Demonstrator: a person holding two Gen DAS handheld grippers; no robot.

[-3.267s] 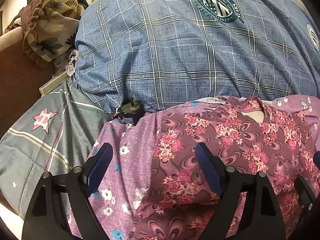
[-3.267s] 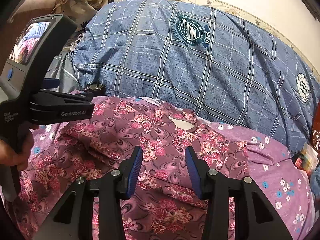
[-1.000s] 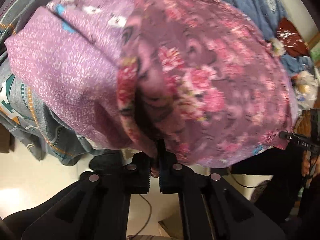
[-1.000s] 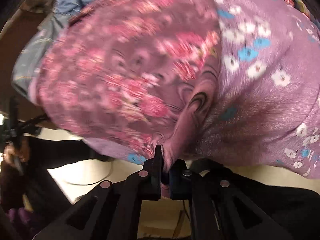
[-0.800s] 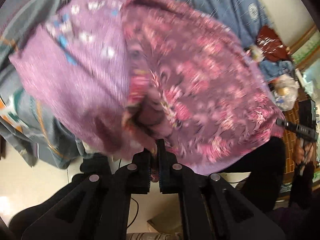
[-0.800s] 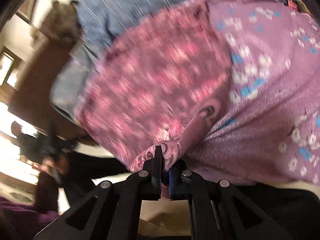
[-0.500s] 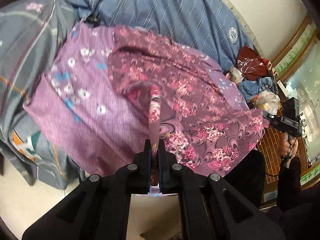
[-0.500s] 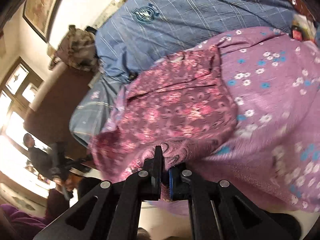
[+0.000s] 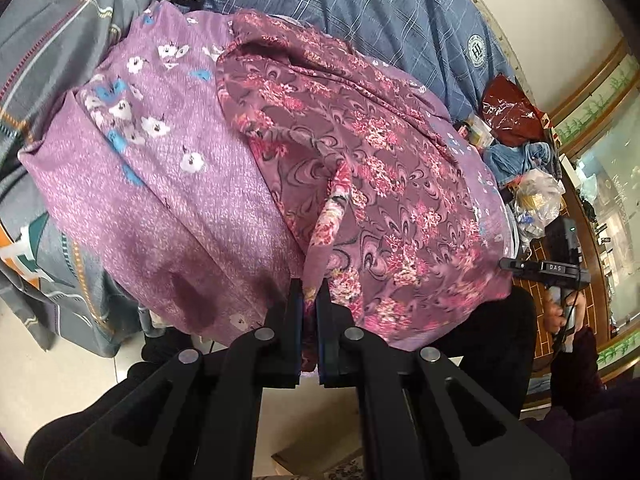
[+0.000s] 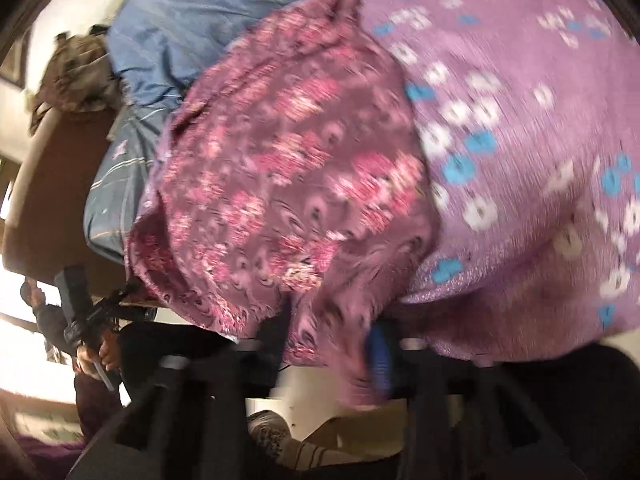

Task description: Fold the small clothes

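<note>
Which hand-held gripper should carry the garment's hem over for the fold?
Left, probably. The left hand-held gripper is shut on the maroon floral garment. The right hand-held gripper shows blurred, jaws apart, cloth loose between them.

Left gripper (image 9: 308, 300) clamped on hem of maroon floral garment (image 9: 360, 152), which spreads ahead over lilac flowered sheet (image 9: 160, 168); blue plaid quilt (image 9: 384, 8) beyond.
</note>
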